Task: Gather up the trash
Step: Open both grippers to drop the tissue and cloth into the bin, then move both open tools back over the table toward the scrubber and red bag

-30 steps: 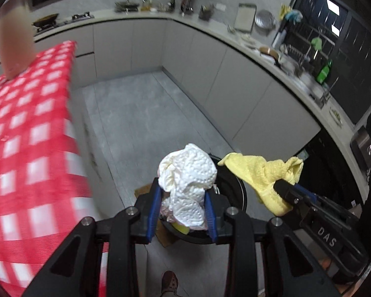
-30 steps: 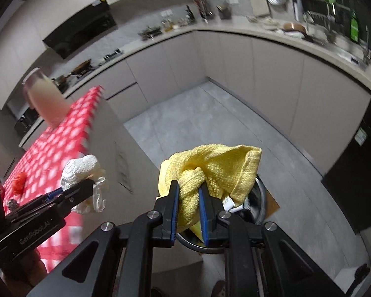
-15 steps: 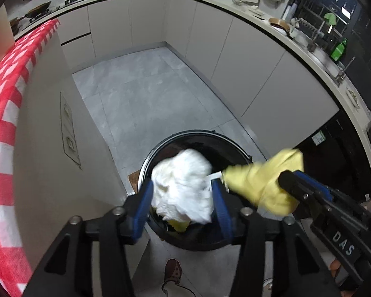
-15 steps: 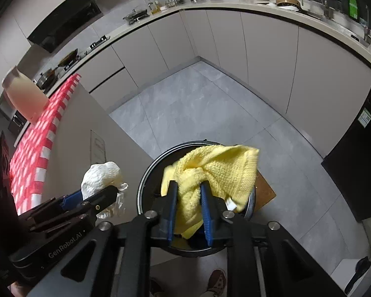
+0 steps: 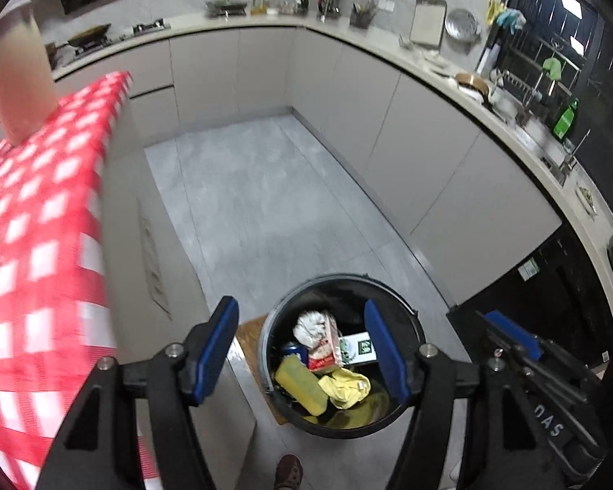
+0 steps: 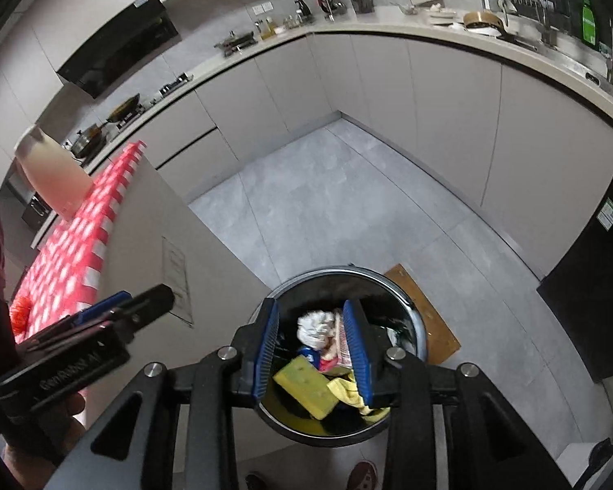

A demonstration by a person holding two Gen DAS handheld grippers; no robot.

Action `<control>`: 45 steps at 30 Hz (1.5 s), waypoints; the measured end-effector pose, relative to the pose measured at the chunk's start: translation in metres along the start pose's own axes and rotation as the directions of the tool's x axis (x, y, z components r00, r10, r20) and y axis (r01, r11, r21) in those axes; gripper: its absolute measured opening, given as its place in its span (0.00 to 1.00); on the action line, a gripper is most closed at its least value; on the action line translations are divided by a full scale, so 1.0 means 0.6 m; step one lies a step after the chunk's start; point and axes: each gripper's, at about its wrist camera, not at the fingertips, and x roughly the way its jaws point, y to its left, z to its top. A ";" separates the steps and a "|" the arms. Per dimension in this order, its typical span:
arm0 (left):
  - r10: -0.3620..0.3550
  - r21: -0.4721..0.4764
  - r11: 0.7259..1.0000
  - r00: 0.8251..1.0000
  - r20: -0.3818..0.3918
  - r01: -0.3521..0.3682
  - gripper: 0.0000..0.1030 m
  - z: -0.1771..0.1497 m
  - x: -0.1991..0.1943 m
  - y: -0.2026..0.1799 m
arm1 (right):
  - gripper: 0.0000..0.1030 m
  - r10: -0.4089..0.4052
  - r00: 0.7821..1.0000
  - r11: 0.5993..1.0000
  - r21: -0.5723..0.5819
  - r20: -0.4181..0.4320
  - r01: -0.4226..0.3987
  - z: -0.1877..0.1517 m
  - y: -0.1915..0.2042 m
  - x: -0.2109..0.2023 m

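- Trash fills the black bin [image 5: 404,416] at the lower middle of both views: a crumpled white paper towel [image 5: 312,324], a yellow cloth [image 5: 347,386], a yellow sponge [image 5: 300,386] and a small green-and-white box [image 5: 357,349].
- My left hand-held gripper [image 5: 302,351] hangs above the bin with its blue pads spread wide and nothing between them.
- My right hand-held gripper [image 6: 312,353] sits over the same bin, pads apart and empty.
- Red checked cloth [image 5: 28,245] covers the counter along the left edge of the frame.

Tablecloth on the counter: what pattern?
Red and white check, the tablecloth shows best in the left wrist view.
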 end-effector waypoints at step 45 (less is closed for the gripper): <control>0.336 -0.338 0.898 0.935 0.116 -0.281 0.76 -0.137 -0.324 0.598 | 0.65 0.294 0.956 0.896 -0.348 0.003 -0.275 -0.145 0.727 -0.054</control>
